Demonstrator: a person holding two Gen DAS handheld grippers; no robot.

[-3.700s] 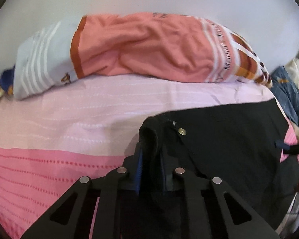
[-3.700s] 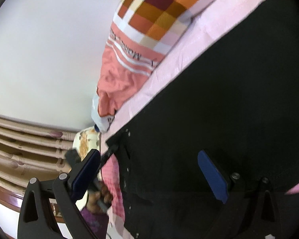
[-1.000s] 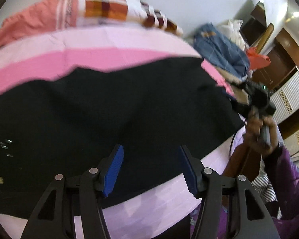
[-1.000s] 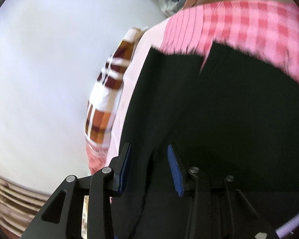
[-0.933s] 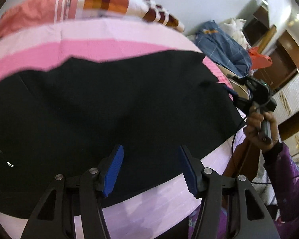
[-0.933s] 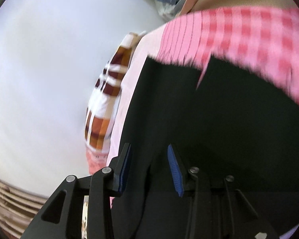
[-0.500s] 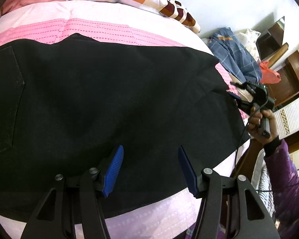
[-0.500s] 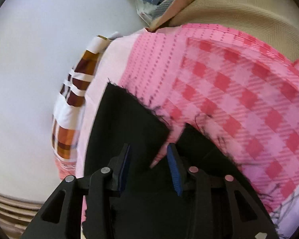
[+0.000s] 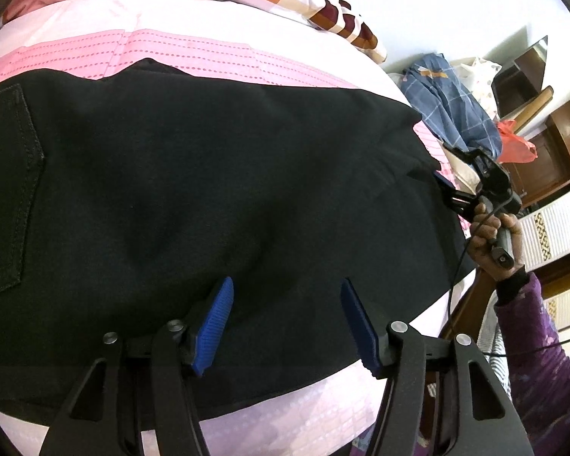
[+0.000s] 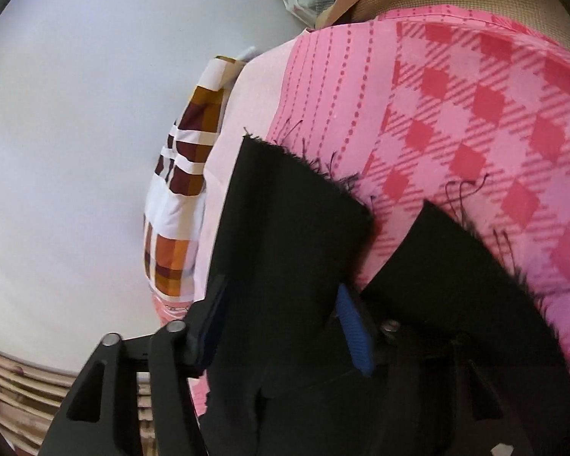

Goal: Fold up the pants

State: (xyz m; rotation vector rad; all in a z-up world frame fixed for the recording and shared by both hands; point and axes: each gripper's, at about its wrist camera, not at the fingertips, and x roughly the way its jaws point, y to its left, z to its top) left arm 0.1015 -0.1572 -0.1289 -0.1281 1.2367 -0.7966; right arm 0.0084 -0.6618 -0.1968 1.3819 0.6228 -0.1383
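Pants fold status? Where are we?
Done: black pants lie flat on the pink bedsheet. In hand: right gripper sits at the frayed leg ends, its jaws just opening, cloth between them; left gripper open above the middle. Left: the later folds; none visible yet.

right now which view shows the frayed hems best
The right wrist view: both frayed hems lie close up on the pink sheet, loose threads visible. The left wrist view shows the pants spread wide with a back pocket, but the hem end is far off and its fraying can't be made out.
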